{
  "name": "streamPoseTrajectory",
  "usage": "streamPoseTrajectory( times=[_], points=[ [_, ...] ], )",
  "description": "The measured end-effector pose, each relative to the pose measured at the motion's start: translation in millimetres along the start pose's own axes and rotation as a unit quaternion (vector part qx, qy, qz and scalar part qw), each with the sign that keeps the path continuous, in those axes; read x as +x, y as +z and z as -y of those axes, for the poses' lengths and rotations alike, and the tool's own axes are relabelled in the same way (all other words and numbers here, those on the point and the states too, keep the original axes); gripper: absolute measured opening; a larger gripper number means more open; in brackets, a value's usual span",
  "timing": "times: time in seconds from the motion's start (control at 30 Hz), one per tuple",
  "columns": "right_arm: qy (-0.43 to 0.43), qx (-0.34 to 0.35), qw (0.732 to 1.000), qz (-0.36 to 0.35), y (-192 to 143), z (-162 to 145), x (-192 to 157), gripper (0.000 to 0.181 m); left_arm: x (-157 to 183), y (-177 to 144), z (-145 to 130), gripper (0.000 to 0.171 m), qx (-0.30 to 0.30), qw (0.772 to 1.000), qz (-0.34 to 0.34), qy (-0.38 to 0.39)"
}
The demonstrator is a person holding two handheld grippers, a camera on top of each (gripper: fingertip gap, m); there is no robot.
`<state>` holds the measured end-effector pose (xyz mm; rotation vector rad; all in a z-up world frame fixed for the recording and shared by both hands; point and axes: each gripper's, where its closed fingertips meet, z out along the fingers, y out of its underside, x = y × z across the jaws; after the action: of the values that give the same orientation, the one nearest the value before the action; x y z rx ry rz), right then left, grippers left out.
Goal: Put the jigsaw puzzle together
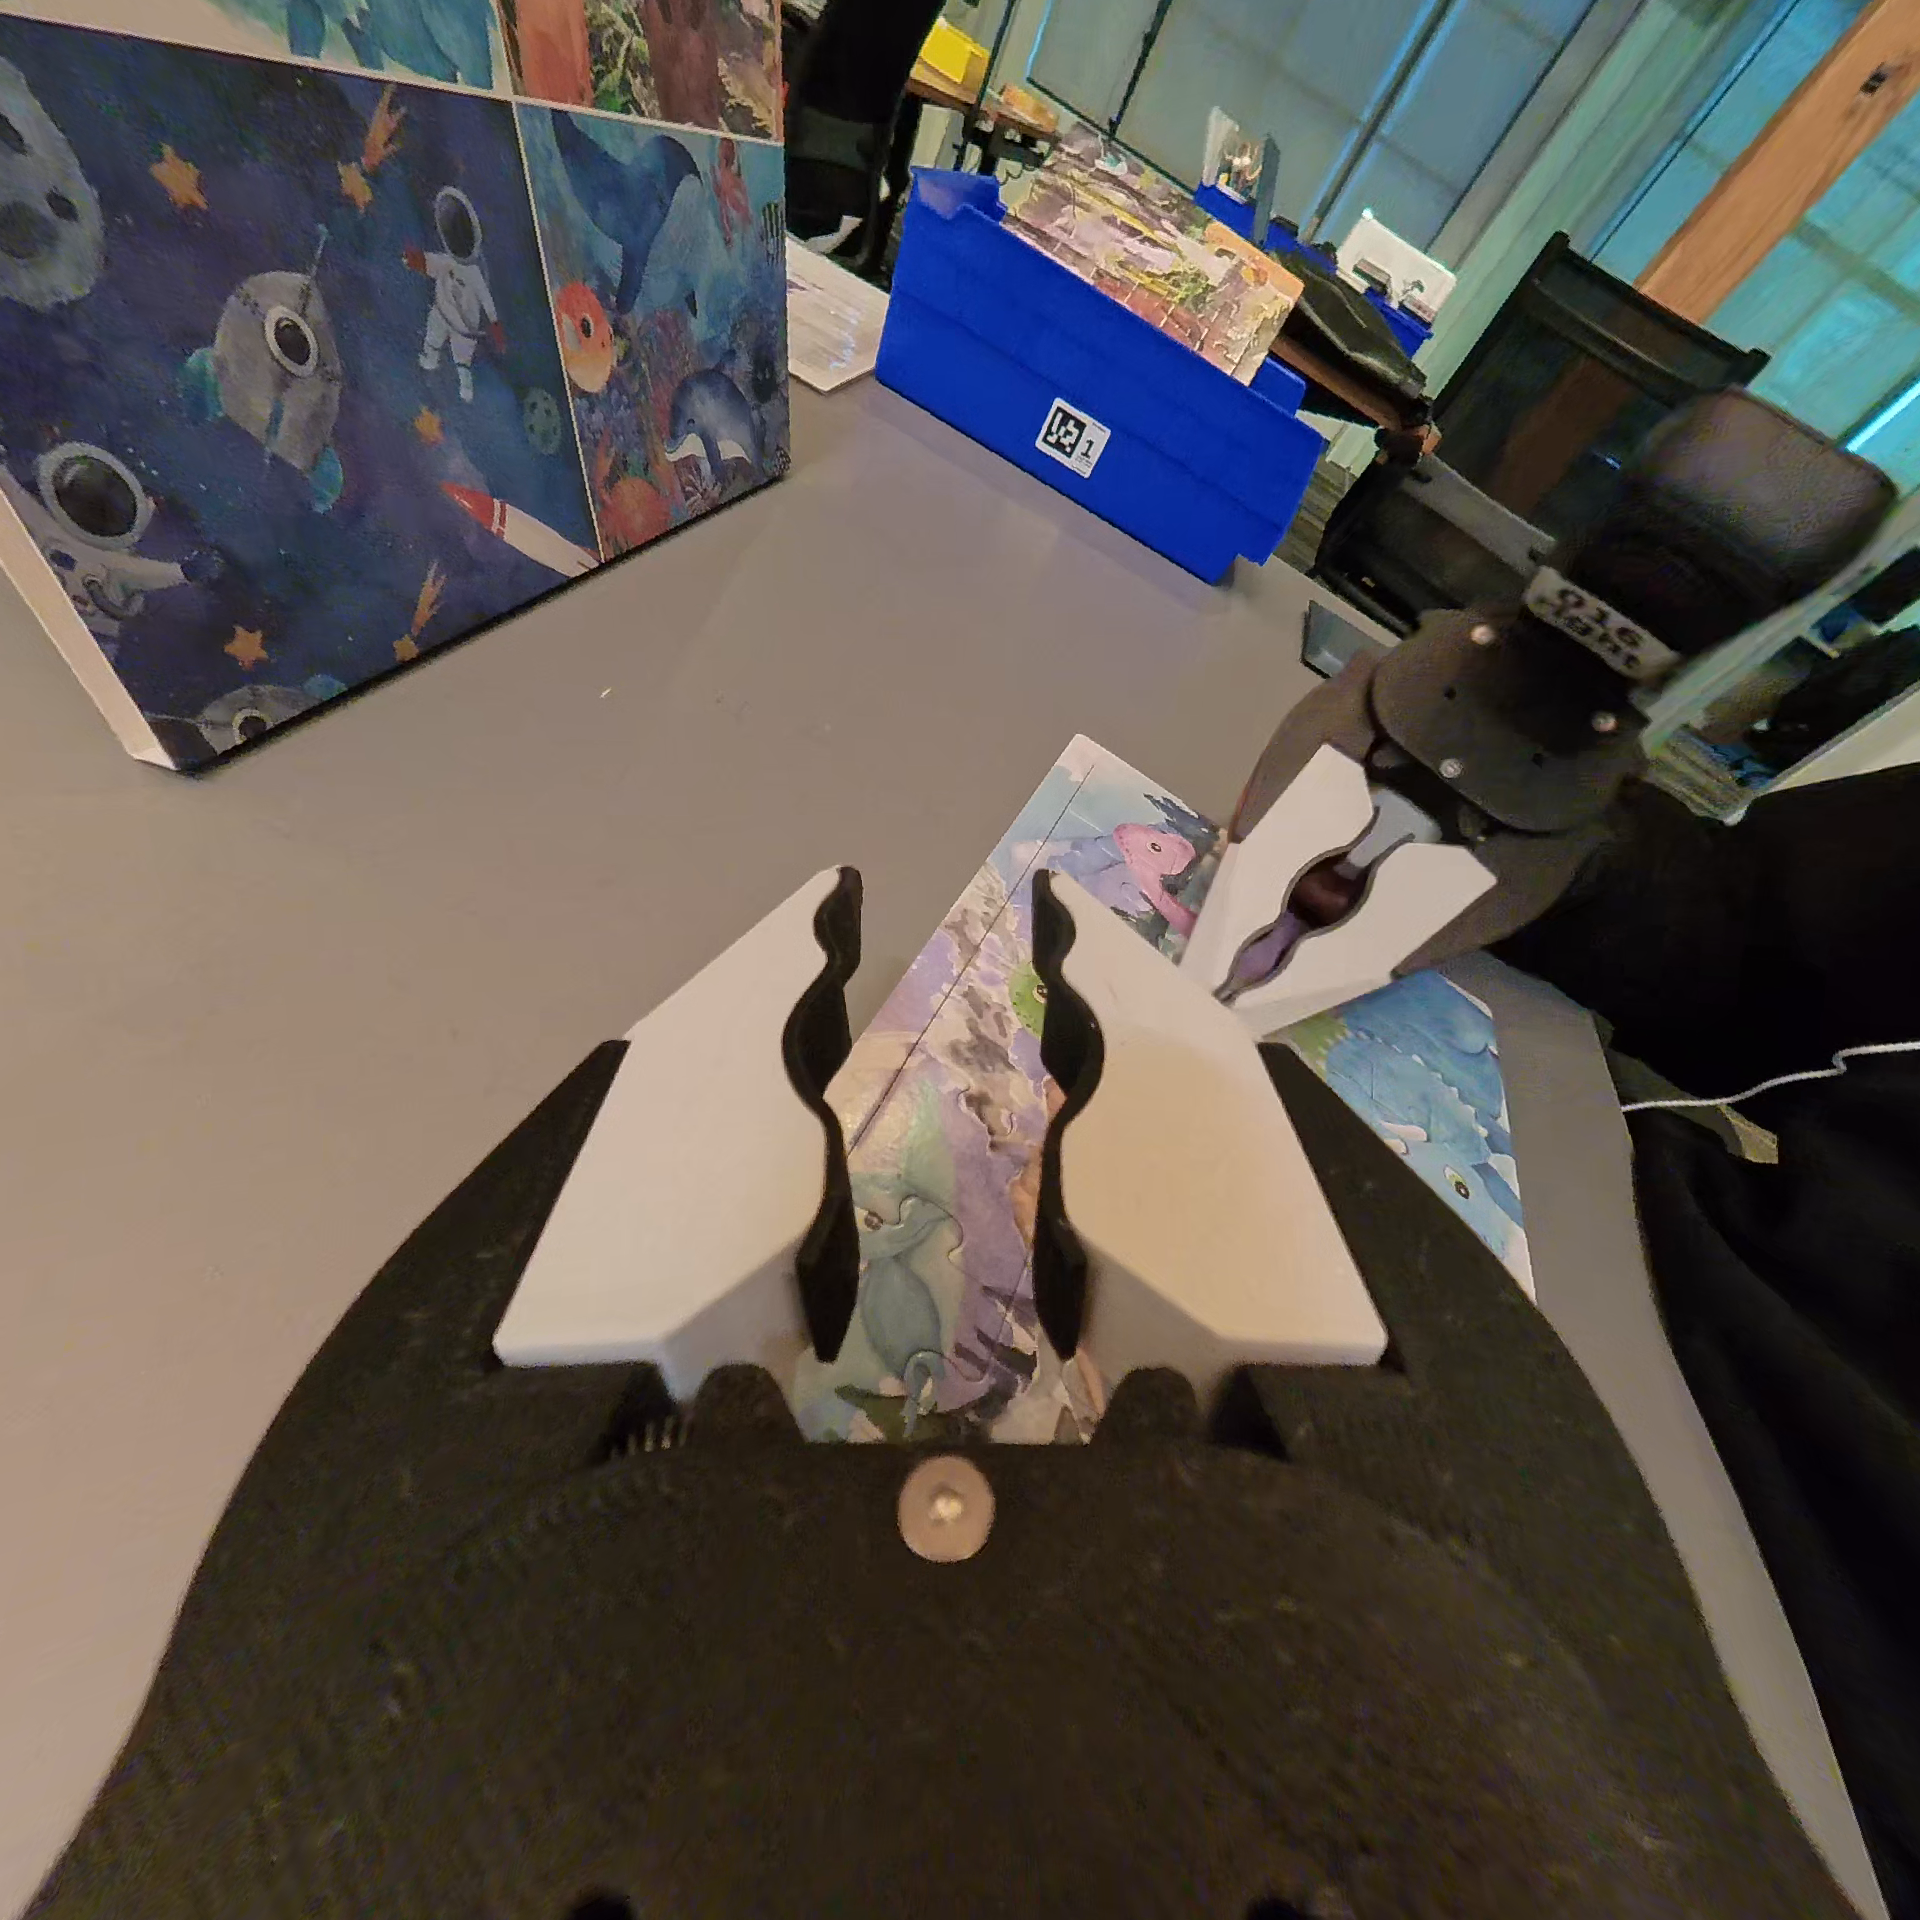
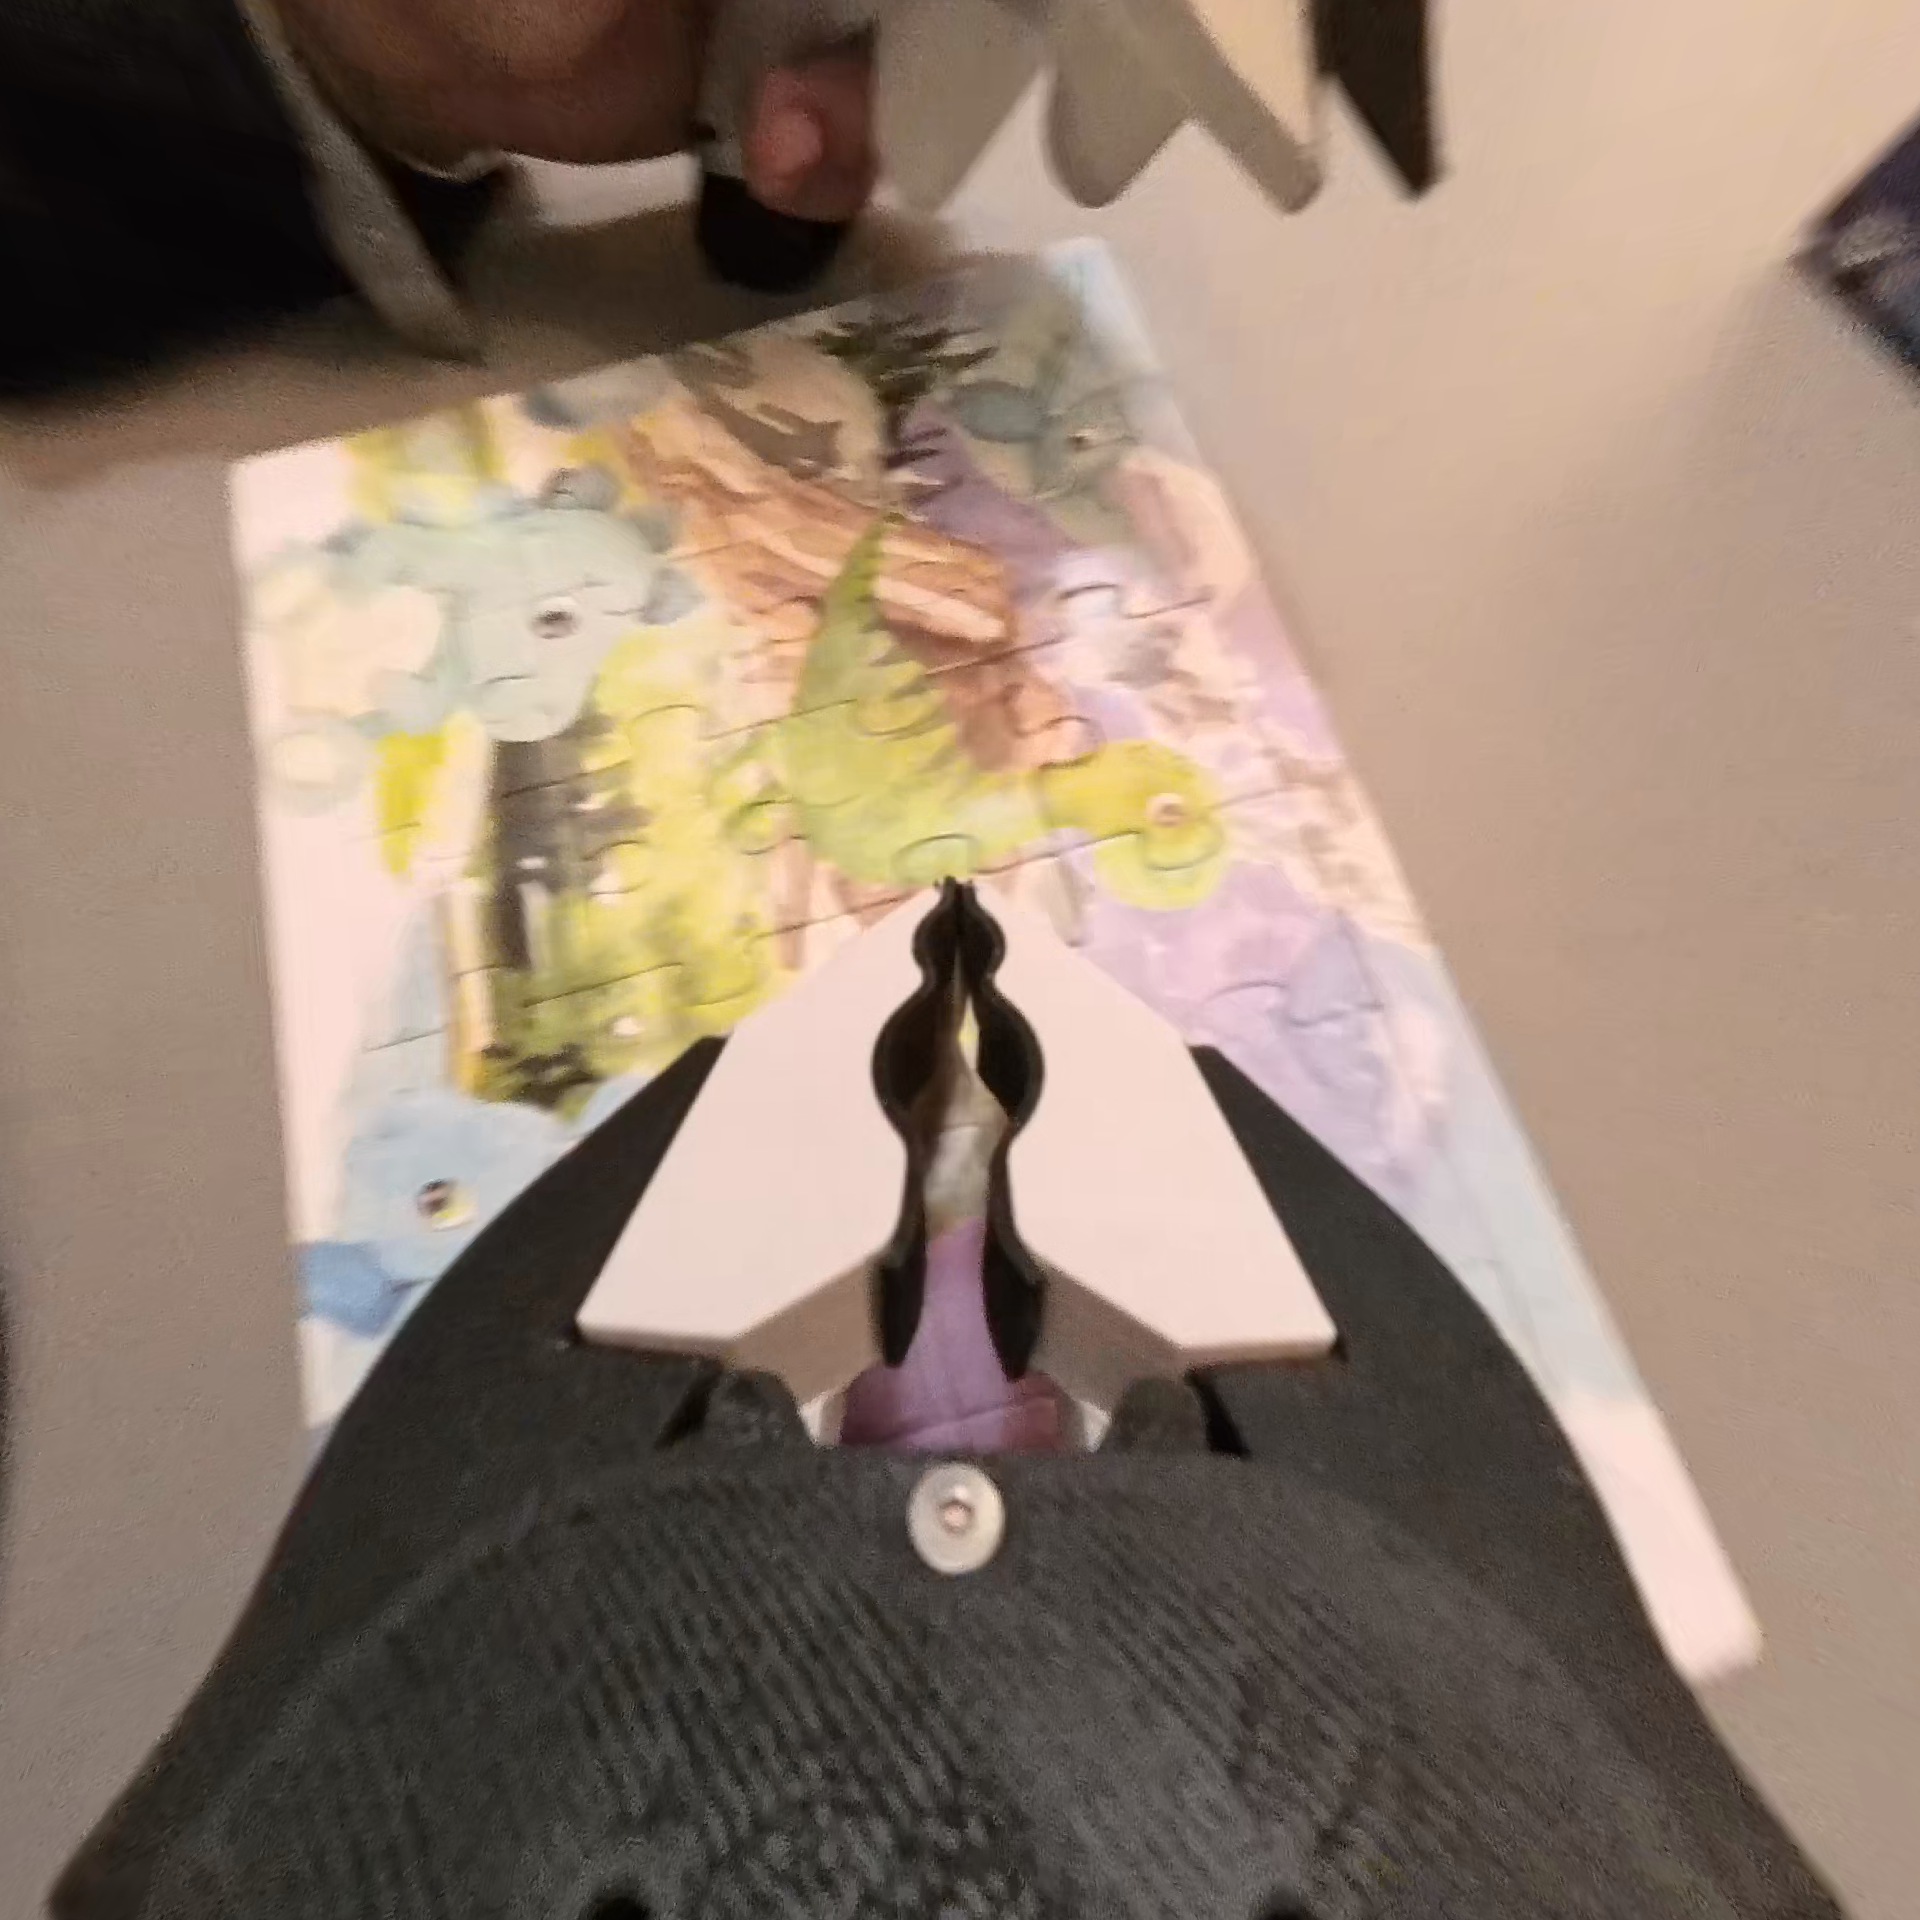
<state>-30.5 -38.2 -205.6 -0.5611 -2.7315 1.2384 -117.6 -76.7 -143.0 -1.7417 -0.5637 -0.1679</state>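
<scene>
The jigsaw puzzle lies flat on the grey table in a white frame, its dinosaur picture looking fully joined. It also shows in the left wrist view. My left gripper is open and empty, hovering over the puzzle's left part. It shows blurred at the top of the right wrist view. My right gripper is shut, its tips pointing down at the puzzle's middle by the green dinosaur. I see no loose piece in it. It shows at the right of the left wrist view.
A big picture box with space and sea scenes stands at the back left. A blue bin holding another puzzle board stands behind. A paper sheet lies between them. A hand holds the left gripper. The table edge runs just right of the puzzle. The tips of one gripper are about 12 cm away from the tips of the other.
</scene>
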Motion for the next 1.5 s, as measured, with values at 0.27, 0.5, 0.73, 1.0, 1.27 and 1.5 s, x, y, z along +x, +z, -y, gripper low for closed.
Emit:
streamPoseTrajectory(
  times=[0.27, 0.5, 0.73, 1.0, 1.27, 1.5],
  points=[
    [-0.096, -0.002, 0.994, 0.055, 2, -2, -36, 0.0, 0, 0, 1, 0.031, 0.002, 1.0, 0.0, -0.002],
    [-0.106, -0.03, 0.971, 0.21, -8, -16, -88, 0.0, 1, 1, -1, 0.031, -0.004, 1.0, 0.003, 0.007],
    [-0.023, 0.007, 0.999, -0.024, -17, -13, 29, 0.0, 4, -2, 2, 0.018, -0.003, 0.999, 0.016, 0.048],
    [-0.01, 0.004, 0.996, -0.087, -27, -19, 58, 0.0, -2, -7, -2, 0.008, -0.032, 0.994, 0.051, 0.095],
    [0.022, -0.022, 0.986, -0.162, -49, -35, 93, 0.0, 2, 4, -24, 0.002, -0.104, 0.984, 0.055, 0.134],
    [0.037, 0.046, 0.996, -0.063, -32, -12, 59, 0.0, 11, 10, -33, 0.004, -0.127, 0.98, 0.038, 0.15]
  ],
)
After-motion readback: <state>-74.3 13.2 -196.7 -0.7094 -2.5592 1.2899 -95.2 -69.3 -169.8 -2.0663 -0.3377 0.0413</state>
